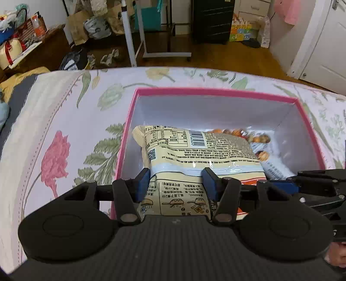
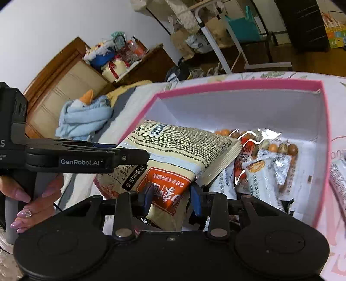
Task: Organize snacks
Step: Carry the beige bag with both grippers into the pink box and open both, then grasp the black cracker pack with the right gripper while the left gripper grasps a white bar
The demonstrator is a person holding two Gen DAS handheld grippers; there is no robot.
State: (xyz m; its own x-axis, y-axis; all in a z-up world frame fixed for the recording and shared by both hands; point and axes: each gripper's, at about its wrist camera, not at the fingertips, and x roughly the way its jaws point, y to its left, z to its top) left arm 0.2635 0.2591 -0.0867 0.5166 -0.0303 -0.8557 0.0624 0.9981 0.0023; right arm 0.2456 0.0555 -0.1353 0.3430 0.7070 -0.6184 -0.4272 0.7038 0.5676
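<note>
A large cream noodle multipack [image 1: 194,151] lies half inside a pink-rimmed white box [image 1: 214,91] on the bed. My left gripper [image 1: 176,182] is shut on the pack's near end. My right gripper [image 2: 172,194] is shut on the same pack [image 2: 183,149] at its orange-labelled near corner; the left gripper [image 2: 134,156] shows from the side there. Several small snack packets and sausages [image 2: 266,164] lie on the box's floor [image 2: 307,164] to the right, partly under the pack.
The box sits on a floral bedspread [image 1: 54,134]. A blue towel [image 2: 84,116] lies by the wooden headboard [image 2: 64,75]. Beyond the bed are a white rolling stand [image 1: 138,32], bags and a black cabinet [image 1: 213,19].
</note>
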